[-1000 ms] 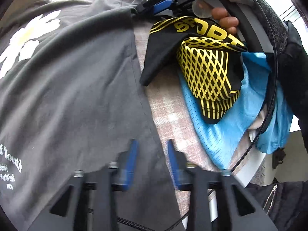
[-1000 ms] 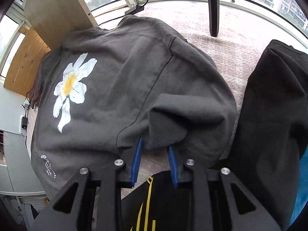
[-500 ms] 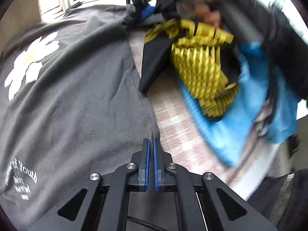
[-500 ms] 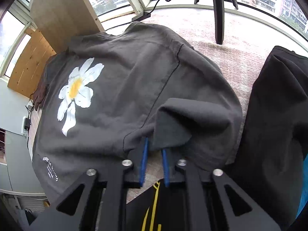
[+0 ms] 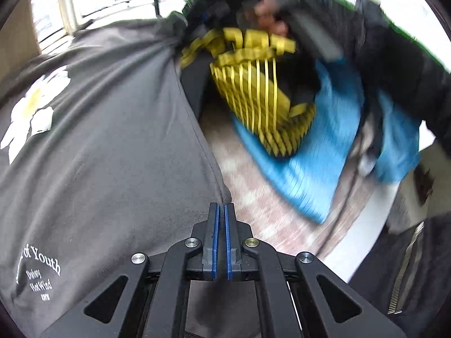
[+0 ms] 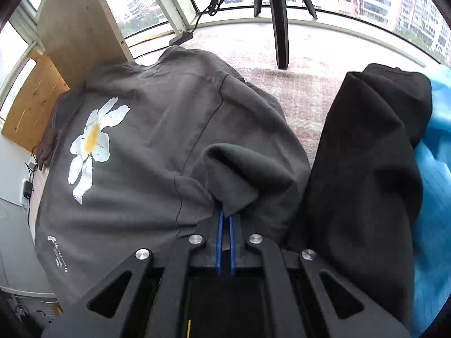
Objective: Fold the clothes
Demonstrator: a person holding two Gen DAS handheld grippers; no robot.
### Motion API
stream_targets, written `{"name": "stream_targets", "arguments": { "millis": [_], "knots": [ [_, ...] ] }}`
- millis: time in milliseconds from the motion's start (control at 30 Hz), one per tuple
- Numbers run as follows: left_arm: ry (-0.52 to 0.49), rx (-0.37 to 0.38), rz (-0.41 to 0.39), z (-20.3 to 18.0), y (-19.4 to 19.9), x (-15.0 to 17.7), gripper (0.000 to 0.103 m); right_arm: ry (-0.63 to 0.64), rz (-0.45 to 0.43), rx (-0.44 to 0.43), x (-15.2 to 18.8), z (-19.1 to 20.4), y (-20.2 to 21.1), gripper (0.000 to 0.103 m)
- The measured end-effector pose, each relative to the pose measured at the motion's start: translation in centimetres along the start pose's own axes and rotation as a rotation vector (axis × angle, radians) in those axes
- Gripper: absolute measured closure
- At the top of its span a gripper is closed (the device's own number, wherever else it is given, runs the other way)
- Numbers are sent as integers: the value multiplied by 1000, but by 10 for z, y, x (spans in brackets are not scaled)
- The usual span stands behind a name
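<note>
A dark grey T-shirt [image 5: 107, 146] with a white daisy print and white lettering lies spread on the pinkish table. My left gripper [image 5: 221, 207] is shut on its side hem at the bottom corner. In the right wrist view the same grey T-shirt [image 6: 146, 146] shows its daisy, and my right gripper [image 6: 226, 214] is shut on the bunched sleeve [image 6: 236, 174], which stands lifted in a fold. The grey cloth pulls taut toward the top of the left wrist view.
A black-and-yellow sports garment [image 5: 253, 90] lies on a blue garment [image 5: 315, 152] to the right. A black garment [image 6: 366, 163] lies beside the sleeve. A person's hand [image 5: 267, 19] and dark sleeve are at the top. A tripod leg [image 6: 279, 22] stands by the window.
Both grippers have shut: the left on the shirt's hem, the right on the sleeve. The shirt's edge has since been pulled taut and lifted a little.
</note>
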State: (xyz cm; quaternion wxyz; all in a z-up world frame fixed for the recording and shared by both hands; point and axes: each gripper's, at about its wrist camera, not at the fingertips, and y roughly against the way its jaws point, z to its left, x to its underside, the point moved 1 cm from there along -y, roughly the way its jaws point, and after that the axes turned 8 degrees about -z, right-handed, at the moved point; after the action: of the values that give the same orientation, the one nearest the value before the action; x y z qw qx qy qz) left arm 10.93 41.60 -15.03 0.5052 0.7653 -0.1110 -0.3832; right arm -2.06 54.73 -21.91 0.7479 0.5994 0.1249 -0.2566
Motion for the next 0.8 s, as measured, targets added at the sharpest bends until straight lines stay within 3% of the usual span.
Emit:
{"name": "stream_targets", "arguments": {
  "millis": [133, 200, 233, 300, 333, 400, 433, 533, 633, 800],
  "knots": [
    [-32, 66, 4, -10, 3, 3, 103, 37, 89, -70, 7, 25, -6, 98],
    [-21, 72, 15, -9, 1, 5, 103, 132, 52, -12, 5, 36, -2, 99],
    [-7, 74, 16, -8, 1, 4, 103, 162, 27, 82, 2, 31, -2, 99],
    [21, 79, 15, -6, 1, 4, 103, 49, 75, 89, 1, 6, -7, 99],
    [44, 97, 3, -4, 7, 4, 103, -24, 113, 45, 2, -4, -8, 99],
    [138, 209, 8, 4, 19, 7, 99, -44, 74, 51, 0, -6, 2, 98],
    [173, 222, -3, 8, 28, 10, 99, -38, 68, 61, -1, -2, 6, 98],
    [189, 177, -49, 22, 61, 27, 99, -35, 47, 80, -1, 10, 21, 94],
    [244, 103, -71, 49, 96, 52, 99, 28, 17, 17, 7, 38, 43, 94],
    [410, -94, -63, 135, 157, 111, 98, -24, -27, -129, 35, 66, 93, 92]
  ]
}}
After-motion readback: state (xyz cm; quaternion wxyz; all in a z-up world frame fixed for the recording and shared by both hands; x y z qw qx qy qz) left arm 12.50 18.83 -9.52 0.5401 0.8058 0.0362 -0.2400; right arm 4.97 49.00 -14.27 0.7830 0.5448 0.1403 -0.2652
